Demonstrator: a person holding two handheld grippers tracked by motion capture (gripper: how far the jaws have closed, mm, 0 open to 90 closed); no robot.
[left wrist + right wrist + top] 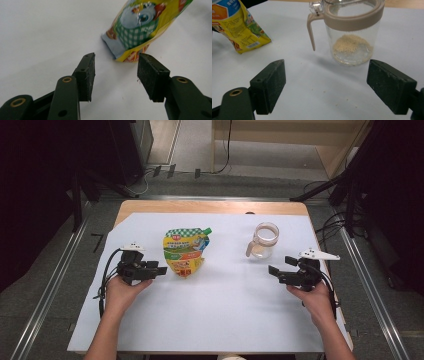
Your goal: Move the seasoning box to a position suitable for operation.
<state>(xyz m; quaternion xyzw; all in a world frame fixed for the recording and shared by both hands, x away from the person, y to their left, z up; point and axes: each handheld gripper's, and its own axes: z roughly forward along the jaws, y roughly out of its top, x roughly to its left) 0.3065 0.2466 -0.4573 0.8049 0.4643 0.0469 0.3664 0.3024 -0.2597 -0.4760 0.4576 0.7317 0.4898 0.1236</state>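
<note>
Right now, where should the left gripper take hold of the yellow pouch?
Probably at the flat sealed bottom edge of the yellow pouch, coming from its near end: the pouch lies flat, and that thin edge faces the open left gripper.

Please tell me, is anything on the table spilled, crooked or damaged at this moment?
A few pale crumbs lie scattered on the white sheet in front of the jar, like the powder inside it. The pouch lies flat and slightly askew, its bottom edge crinkled. Nothing else stands out.
</note>
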